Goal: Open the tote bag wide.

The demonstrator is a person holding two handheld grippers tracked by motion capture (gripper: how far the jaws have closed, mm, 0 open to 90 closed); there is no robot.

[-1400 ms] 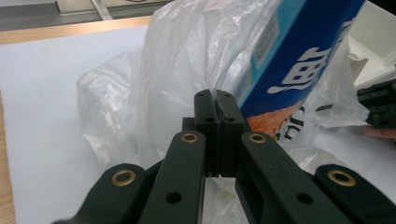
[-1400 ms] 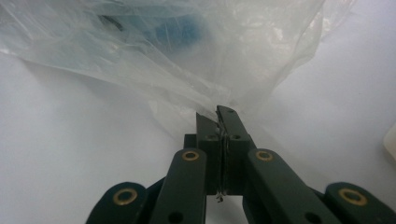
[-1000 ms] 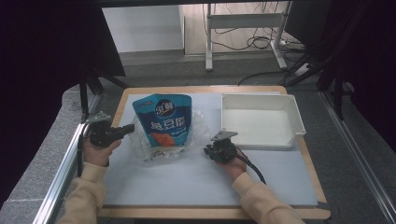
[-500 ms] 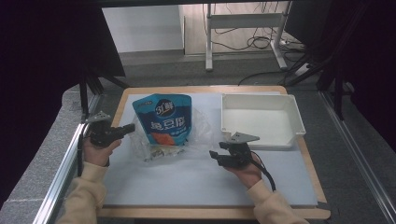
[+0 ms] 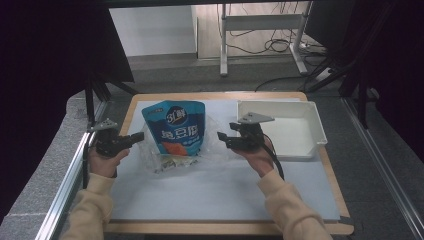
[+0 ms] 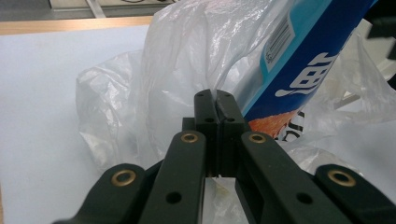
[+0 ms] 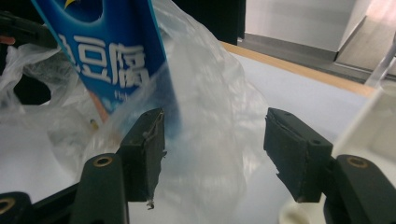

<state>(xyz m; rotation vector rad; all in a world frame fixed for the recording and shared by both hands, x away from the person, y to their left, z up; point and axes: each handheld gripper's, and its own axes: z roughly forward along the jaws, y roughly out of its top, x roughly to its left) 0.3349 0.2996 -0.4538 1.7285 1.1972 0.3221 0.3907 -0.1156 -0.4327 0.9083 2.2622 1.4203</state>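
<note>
The clear plastic bag [image 5: 170,155] is veiling the lower part of the blue snack pouch [image 5: 176,127], its contents too small to identify. In the left gripper view the picture's top edge is cutting off the pouch [image 6: 299,60]. In the right gripper view the bag [image 7: 210,154] is appearing blurred between the tool's pads.

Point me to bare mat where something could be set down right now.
Free: the near strip of the mat between the two forearms, and inside the white tray. Crowded: the middle, where the plastic bag with the blue pouch sits between the left claw and right claw.
</note>
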